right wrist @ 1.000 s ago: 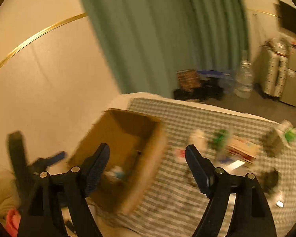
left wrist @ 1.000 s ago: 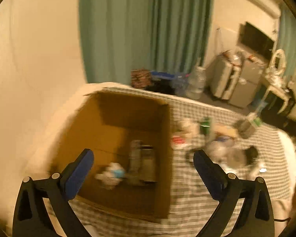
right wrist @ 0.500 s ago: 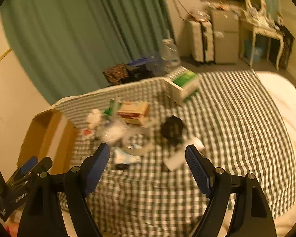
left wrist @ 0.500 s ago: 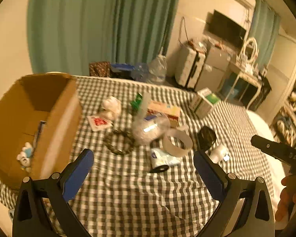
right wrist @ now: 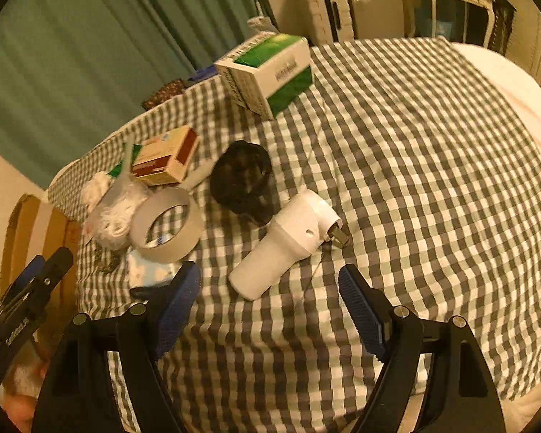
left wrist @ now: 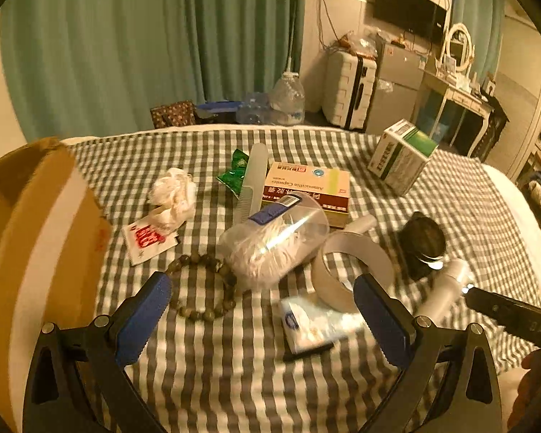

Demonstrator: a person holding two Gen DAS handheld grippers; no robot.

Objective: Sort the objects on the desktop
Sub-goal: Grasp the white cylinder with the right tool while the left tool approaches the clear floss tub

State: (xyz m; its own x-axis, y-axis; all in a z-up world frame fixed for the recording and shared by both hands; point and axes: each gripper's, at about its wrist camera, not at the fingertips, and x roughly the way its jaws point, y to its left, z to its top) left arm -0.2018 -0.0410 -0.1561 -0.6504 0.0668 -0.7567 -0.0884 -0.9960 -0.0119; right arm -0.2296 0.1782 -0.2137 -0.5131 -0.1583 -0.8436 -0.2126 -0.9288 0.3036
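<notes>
On checked cloth (right wrist: 414, 144): smooth white cylinder (right wrist: 288, 241), tape ring (right wrist: 166, 223).

- The left tongs (left wrist: 261, 319) swing away from the cardboard box (left wrist: 36, 252), which now sits at the left edge of their view, and drop over the bead bracelet (left wrist: 202, 287) and clear tub (left wrist: 274, 241).
- The right tongs (right wrist: 268, 310) turn from the wall and curtain down toward the bed, arriving above the white plug-in device (right wrist: 288, 241).
</notes>
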